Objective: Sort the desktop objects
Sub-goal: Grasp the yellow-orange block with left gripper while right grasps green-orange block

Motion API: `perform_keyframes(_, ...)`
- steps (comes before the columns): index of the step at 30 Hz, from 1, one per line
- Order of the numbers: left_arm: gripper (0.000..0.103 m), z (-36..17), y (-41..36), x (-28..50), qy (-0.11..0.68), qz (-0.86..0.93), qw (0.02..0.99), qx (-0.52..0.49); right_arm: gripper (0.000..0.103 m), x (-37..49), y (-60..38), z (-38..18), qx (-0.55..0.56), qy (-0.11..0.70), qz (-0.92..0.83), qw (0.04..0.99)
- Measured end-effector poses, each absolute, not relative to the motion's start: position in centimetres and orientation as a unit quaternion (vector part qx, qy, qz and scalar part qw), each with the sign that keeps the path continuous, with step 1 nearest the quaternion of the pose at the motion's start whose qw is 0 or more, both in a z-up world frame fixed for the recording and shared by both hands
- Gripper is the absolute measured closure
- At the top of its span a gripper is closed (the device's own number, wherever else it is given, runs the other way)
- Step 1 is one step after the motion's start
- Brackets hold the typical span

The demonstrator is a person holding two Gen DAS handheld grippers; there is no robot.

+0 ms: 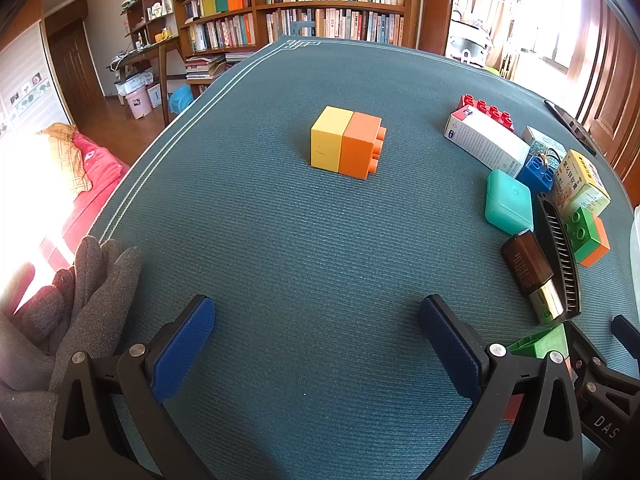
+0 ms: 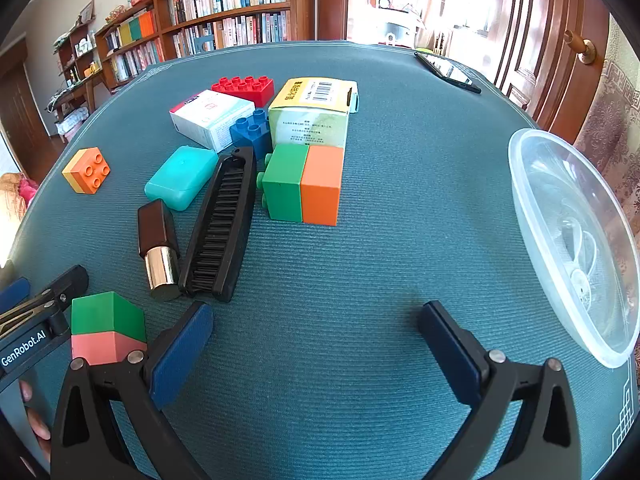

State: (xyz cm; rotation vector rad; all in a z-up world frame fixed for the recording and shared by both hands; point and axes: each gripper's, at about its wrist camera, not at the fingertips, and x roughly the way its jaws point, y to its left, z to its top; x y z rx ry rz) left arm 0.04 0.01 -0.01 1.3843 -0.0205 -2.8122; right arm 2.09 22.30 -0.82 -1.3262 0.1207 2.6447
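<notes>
My left gripper (image 1: pixel 316 336) is open and empty above the teal mat, with a yellow-and-orange brick block (image 1: pixel 346 142) lying ahead of it; the block also shows in the right wrist view (image 2: pixel 86 170). My right gripper (image 2: pixel 316 340) is open and empty. Ahead of it lie a green-and-orange block (image 2: pixel 304 184), a black comb (image 2: pixel 224 220), a brown lipstick tube (image 2: pixel 158 244), a teal case (image 2: pixel 180 178), a blue brick (image 2: pixel 252 128), a red brick (image 2: pixel 244 88), a white box (image 2: pixel 210 118) and a yellow-green box (image 2: pixel 310 112). A green-and-pink block (image 2: pixel 106 328) sits by its left finger.
A clear plastic bowl (image 2: pixel 576 240) stands at the right edge of the mat. A black phone (image 2: pixel 446 70) lies at the far right. A grey glove (image 1: pixel 80 300) lies at the mat's left edge. Bookshelves stand behind the table.
</notes>
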Motion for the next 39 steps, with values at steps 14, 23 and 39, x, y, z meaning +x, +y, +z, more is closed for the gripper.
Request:
perform_keyframes(14, 0.000, -0.2, -0.4, 0.0, -0.008, -0.897, 0.005, 0.443, 0.000, 2.1, 22.6, -1.0, -0.468, 0.023, 0.883, 0.026)
perform_keyframes(23, 0.000, 0.5, -0.5, 0.0, -0.010, -0.891, -0.006, 0.453, 0.000, 4.1, 22.2, -1.2, -0.475, -0.014, 0.880, -0.002)
perform_keyframes(39, 0.000, 3.6, -1.6, -5.5, -0.017, -0.900, 0.027, 0.434, 0.000, 0.8, 21.2, -1.1, -0.478, -0.010, 0.878, -0.001)
